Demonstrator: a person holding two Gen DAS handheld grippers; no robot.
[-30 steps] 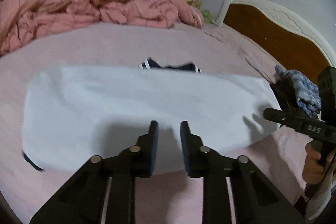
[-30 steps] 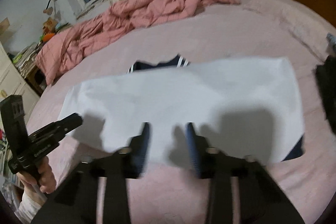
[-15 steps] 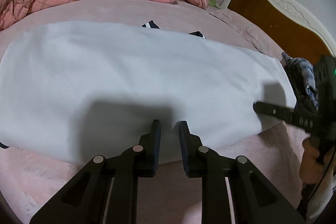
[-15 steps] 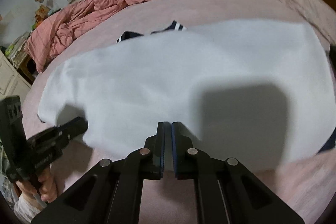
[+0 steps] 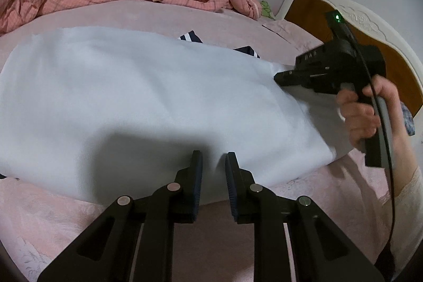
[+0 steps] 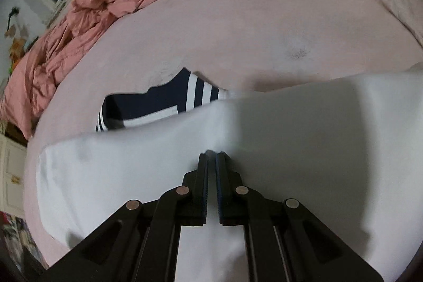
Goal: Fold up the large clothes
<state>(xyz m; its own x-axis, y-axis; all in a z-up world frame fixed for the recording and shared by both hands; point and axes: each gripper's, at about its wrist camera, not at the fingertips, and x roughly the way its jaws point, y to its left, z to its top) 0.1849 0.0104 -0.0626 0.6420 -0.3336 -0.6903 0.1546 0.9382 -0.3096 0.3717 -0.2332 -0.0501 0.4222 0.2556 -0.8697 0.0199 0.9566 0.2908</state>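
white garment [image 5: 148, 102] on pink bed [image 5: 238, 25]

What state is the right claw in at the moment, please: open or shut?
Shut. The right claw shows its pads nearly together over the white garment; whether cloth is pinched, cannot tell.

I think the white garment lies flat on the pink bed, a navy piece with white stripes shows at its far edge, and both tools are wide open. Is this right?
Not quite. The white garment lies on the pink bed with the navy striped piece at its far edge, and the left tool has a gap. But the right tool is shut, as the right wrist view shows.
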